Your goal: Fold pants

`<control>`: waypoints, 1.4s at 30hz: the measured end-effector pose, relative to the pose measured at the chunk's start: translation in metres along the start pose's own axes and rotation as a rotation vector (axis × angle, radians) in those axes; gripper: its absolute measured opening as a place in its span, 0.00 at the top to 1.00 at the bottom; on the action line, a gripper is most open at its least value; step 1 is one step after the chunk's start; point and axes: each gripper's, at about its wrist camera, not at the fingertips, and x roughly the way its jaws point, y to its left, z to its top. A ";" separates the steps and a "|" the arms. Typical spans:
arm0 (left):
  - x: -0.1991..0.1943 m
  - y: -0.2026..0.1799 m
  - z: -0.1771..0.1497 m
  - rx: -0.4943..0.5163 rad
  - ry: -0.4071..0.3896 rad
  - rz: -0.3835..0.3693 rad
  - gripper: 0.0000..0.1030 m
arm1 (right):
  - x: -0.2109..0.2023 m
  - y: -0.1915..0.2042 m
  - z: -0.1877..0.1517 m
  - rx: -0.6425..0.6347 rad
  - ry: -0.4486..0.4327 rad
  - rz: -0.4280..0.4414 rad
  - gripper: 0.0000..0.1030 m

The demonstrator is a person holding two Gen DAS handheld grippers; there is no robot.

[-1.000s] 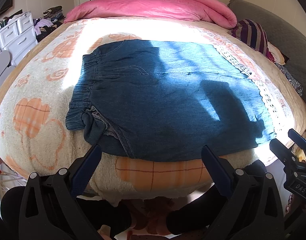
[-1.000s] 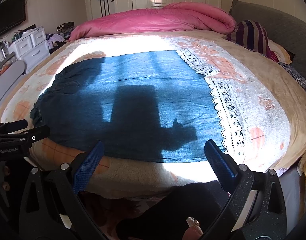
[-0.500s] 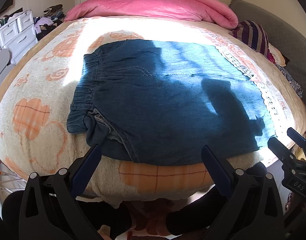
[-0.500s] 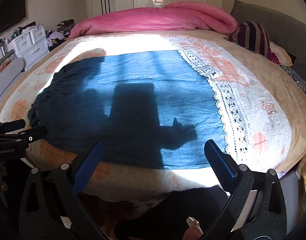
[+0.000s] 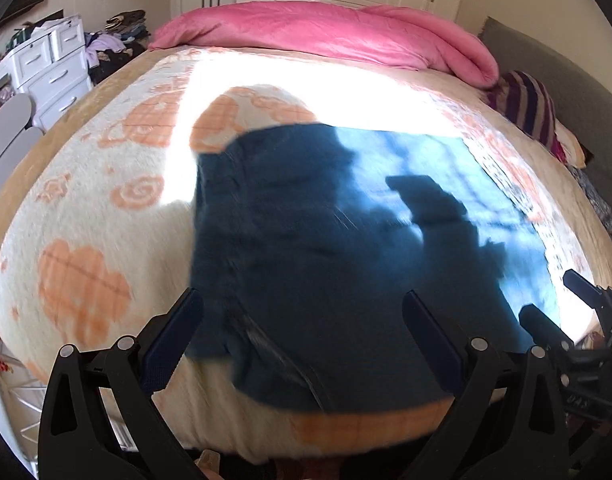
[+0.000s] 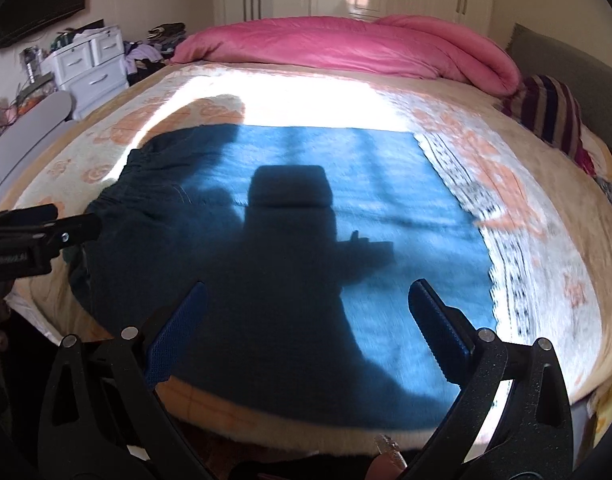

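Note:
Blue denim pants (image 5: pixel 346 248) lie flat on the bed, folded lengthwise, waistband to the left and lace-trimmed hems (image 6: pixel 486 216) to the right. My left gripper (image 5: pixel 301 320) is open and empty, over the near edge at the waist end. My right gripper (image 6: pixel 306 312) is open and empty, over the near edge toward the leg end (image 6: pixel 346 240). Each gripper shows in the other's view, the right at the far right (image 5: pixel 578 320) and the left at the far left (image 6: pixel 33 232). Shadows of both grippers fall on the denim.
The bed carries a cream blanket with orange motifs (image 5: pixel 85 280). A pink duvet (image 5: pixel 326 32) lies bunched at the far side. A striped pillow (image 6: pixel 546 112) and a grey headboard are on the right. White drawers (image 6: pixel 89 68) with clutter stand left of the bed.
Both grippers have moved forward and lower over the near edge of the pants; the pants fill more of each view. The pants have not moved. Both grippers stay open.

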 end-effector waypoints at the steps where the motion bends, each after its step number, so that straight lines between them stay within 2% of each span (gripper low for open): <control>1: 0.003 0.005 0.008 -0.012 -0.005 -0.003 0.04 | 0.003 0.003 0.009 -0.015 -0.010 -0.006 0.08; 9: 0.032 0.038 0.057 -0.056 0.007 0.034 0.04 | 0.040 0.011 0.062 -0.066 0.001 0.064 0.08; 12: 0.049 0.052 0.074 -0.065 0.019 0.061 0.04 | 0.060 0.018 0.080 -0.137 0.007 0.063 0.08; 16: 0.076 0.072 0.093 -0.089 0.060 0.038 0.04 | 0.088 0.027 0.100 -0.220 0.005 0.047 0.08; 18: 0.085 0.076 0.098 -0.082 0.050 0.063 0.04 | 0.101 0.034 0.108 -0.266 0.004 0.057 0.08; 20: 0.098 0.085 0.102 -0.092 0.061 0.057 0.04 | 0.117 0.042 0.117 -0.319 0.009 0.047 0.08; 23: 0.117 0.094 0.104 -0.105 0.089 0.056 0.04 | 0.141 0.049 0.131 -0.331 0.054 0.107 0.08; 25: 0.125 0.099 0.107 -0.108 0.096 0.024 0.04 | 0.158 0.048 0.141 -0.319 0.084 0.144 0.08; 31: 0.135 0.096 0.111 -0.081 0.087 -0.013 0.06 | 0.187 0.053 0.159 -0.395 0.095 0.096 0.08; 32: 0.136 0.095 0.112 -0.072 0.078 -0.014 0.10 | 0.191 0.053 0.162 -0.406 0.097 0.098 0.08; 33: 0.136 0.093 0.113 -0.059 0.069 -0.009 0.28 | 0.196 0.053 0.164 -0.417 0.099 0.095 0.08; 35: 0.141 0.087 0.113 -0.015 0.069 0.007 0.46 | 0.205 0.054 0.166 -0.444 0.126 0.093 0.08; 38: 0.148 0.083 0.112 0.033 0.082 0.036 0.58 | 0.218 0.056 0.169 -0.477 0.165 0.069 0.08; 42: 0.135 0.093 0.116 0.002 0.055 -0.020 0.64 | 0.227 0.060 0.175 -0.489 0.184 0.095 0.08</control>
